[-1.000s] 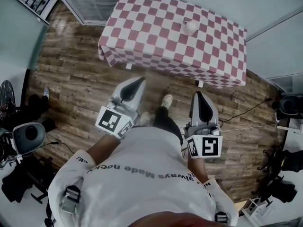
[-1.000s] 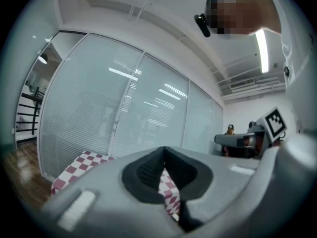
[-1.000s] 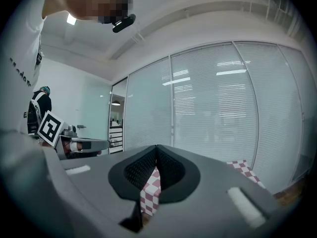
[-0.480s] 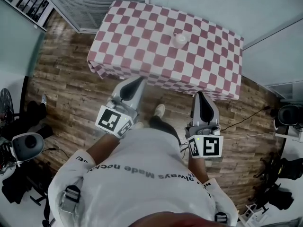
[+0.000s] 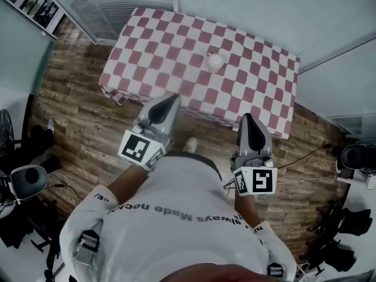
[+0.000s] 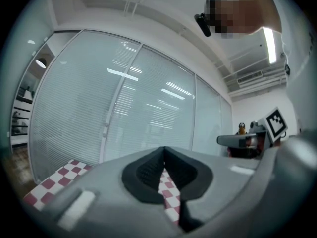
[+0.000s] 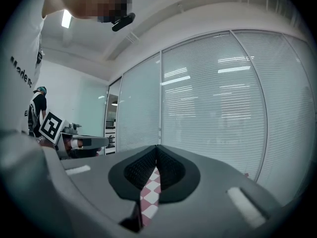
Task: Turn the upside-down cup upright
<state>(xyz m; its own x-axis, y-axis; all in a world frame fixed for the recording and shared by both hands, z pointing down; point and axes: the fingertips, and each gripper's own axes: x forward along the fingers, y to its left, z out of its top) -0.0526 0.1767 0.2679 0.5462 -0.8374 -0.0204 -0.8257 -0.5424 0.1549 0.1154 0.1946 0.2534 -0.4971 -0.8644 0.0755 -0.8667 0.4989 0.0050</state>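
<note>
The person's white shirt (image 5: 176, 216) is closest, with both grippers held level just in front of it. The left gripper (image 5: 171, 100) is clenched, pads together with nothing between them. The right gripper (image 5: 247, 118) beside it is clenched and empty too. Ahead of both tips is the table's red-and-white checked cloth (image 5: 147, 57). Further on, ahead and between the two grippers and well apart from them, the small pale cup (image 5: 215, 61) sits on the cloth, too small to tell which way up. Blind-covered glass panels (image 7: 213, 108) stand behind.

A table (image 5: 258, 93), draped with a red-and-white checked cloth (image 5: 153, 46), is set on a wood-plank floor (image 5: 88, 122); one small pale cup (image 5: 215, 61) is placed near its middle.
</note>
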